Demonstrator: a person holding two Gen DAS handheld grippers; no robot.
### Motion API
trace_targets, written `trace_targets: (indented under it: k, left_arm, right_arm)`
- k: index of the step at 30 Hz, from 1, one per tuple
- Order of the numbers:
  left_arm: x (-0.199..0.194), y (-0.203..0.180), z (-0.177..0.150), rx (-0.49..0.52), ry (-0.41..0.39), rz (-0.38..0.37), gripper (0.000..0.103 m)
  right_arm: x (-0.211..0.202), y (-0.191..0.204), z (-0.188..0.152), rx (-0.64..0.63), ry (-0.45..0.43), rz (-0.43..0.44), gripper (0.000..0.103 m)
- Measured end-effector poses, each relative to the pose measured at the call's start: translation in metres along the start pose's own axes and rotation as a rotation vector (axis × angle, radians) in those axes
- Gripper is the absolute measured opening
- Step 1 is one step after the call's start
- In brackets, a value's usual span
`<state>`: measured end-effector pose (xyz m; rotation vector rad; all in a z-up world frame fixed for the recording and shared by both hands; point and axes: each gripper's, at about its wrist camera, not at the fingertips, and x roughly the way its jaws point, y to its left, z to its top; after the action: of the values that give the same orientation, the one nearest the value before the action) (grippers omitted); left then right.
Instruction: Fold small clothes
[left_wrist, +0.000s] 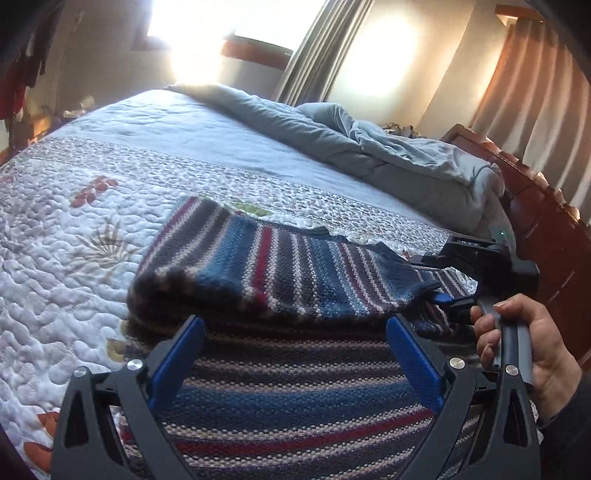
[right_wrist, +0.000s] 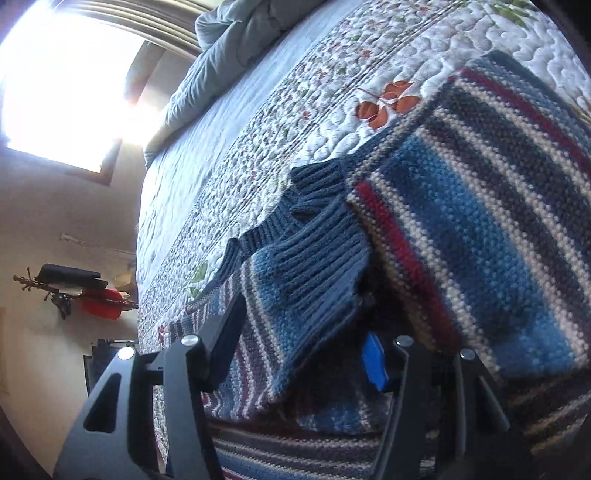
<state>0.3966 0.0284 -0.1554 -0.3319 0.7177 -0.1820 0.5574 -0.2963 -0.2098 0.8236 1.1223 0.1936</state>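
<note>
A small striped knit sweater (left_wrist: 266, 273) in blue, red, navy and cream lies on the quilted bedspread (left_wrist: 74, 229), with one part folded over on top. My left gripper (left_wrist: 295, 354) is open, its blue pads spread just above the near part of the sweater. My right gripper (right_wrist: 299, 328) shows at the right of the left wrist view (left_wrist: 443, 299), a hand on its handle. In the right wrist view its fingers stand apart around the ribbed cuff of a sleeve (right_wrist: 314, 258); the blue right pad (right_wrist: 375, 362) sits under the knit. I cannot tell whether it pinches the cloth.
A crumpled grey-blue duvet (left_wrist: 369, 147) lies heaped at the far side of the bed. A wooden bed frame (left_wrist: 535, 206) runs along the right. Curtains and a bright window are behind. A coat rack with red clothes (right_wrist: 92, 299) stands by the wall.
</note>
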Motion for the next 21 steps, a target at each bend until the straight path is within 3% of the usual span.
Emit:
trace_targets:
  k: [11, 13, 17, 21]
  left_arm:
    - [-0.004, 0.01, 0.005, -0.029, 0.001, -0.011, 0.099]
    - [-0.003, 0.013, 0.004, -0.042, 0.011, -0.019, 0.099]
    - [0.005, 0.028, 0.003, -0.091, 0.032, -0.002, 0.099]
    - [0.011, 0.046, 0.001, -0.162, 0.059, -0.015, 0.099]
  right_arm:
    - [0.004, -0.012, 0.001, 0.057, -0.018, 0.016, 0.057]
    - [0.003, -0.012, 0.003, 0.041, -0.024, 0.008, 0.044]
    - [0.002, -0.014, 0.006, 0.028, -0.028, -0.01, 0.03]
    - [0.002, -0.016, 0.007, 0.025, -0.023, -0.006, 0.03]
